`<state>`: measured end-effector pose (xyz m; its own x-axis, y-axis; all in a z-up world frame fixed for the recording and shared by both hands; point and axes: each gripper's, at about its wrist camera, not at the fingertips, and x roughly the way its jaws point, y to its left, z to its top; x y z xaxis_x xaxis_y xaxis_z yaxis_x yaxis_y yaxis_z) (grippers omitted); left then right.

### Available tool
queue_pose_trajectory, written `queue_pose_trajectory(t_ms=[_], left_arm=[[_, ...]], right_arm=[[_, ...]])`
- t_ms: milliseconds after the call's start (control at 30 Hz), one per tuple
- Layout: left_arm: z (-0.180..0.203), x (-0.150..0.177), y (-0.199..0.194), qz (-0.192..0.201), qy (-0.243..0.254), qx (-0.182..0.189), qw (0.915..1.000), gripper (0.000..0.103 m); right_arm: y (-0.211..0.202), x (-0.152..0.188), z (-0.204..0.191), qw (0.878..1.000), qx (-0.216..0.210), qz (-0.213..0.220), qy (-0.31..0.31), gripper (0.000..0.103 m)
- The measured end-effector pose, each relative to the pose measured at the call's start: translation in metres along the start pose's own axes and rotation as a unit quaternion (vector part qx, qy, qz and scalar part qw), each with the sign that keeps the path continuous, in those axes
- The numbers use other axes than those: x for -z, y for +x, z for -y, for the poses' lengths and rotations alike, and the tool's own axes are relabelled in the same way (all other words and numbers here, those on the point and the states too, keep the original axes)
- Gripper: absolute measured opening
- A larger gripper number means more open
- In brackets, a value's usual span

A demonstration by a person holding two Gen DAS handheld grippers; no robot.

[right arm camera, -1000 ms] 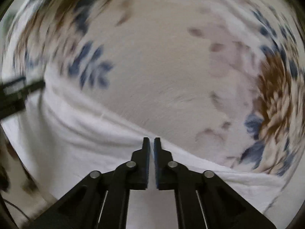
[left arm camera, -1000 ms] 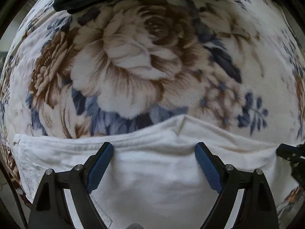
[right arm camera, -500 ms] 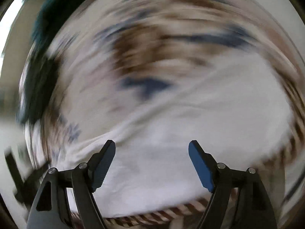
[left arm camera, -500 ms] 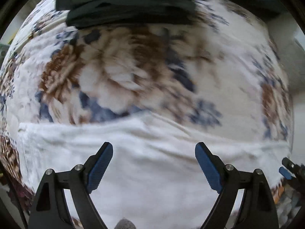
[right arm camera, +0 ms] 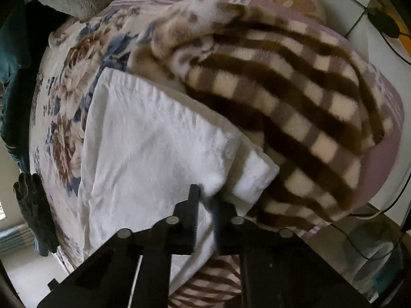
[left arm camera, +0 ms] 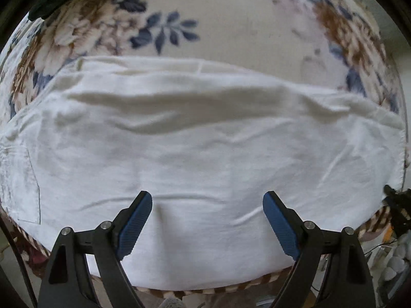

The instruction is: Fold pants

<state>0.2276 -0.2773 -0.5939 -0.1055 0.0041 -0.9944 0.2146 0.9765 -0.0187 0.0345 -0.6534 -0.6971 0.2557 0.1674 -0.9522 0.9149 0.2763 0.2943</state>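
The soft white cloth pants (left arm camera: 205, 141) lie flat on the flowery fleece blanket (left arm camera: 231, 30) on the bed, right in front of the left tongs (left arm camera: 207, 220). Those tongs are wide and hold nothing, likely ready to pick a spot. The right tongs (right arm camera: 205, 200) are pinched tight on the pants' near edge, probably to lift it over for a fold. A fuzzy brown checked blanket (right arm camera: 295, 107) is bunched up just to their right, touching the pants, and could get in the way.

Both wrist cams close above, share white pants (left arm camera: 205, 148).
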Motion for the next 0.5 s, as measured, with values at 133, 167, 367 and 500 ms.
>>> queue_pose_trajectory(t_ms=[133,167,367,500], left_arm=[[0.002,-0.001,0.005,-0.009,-0.008,-0.015,0.9998,0.088],[0.003,-0.001,0.004,-0.011,-0.01,-0.016,0.9998,0.088],[0.009,-0.002,0.004,-0.015,-0.013,-0.015,0.9997,0.088],[0.013,-0.004,0.028,-0.035,-0.014,0.0,0.9993,0.092]], right_arm=[[-0.031,0.012,-0.008,0.999,-0.004,0.027,-0.021,0.004],[-0.037,0.015,-0.009,0.999,-0.004,0.027,-0.019,0.004],[-0.013,0.011,0.016,0.999,-0.012,-0.037,0.015,0.005],[-0.023,0.011,0.022,0.999,-0.03,-0.027,0.001,0.022]])
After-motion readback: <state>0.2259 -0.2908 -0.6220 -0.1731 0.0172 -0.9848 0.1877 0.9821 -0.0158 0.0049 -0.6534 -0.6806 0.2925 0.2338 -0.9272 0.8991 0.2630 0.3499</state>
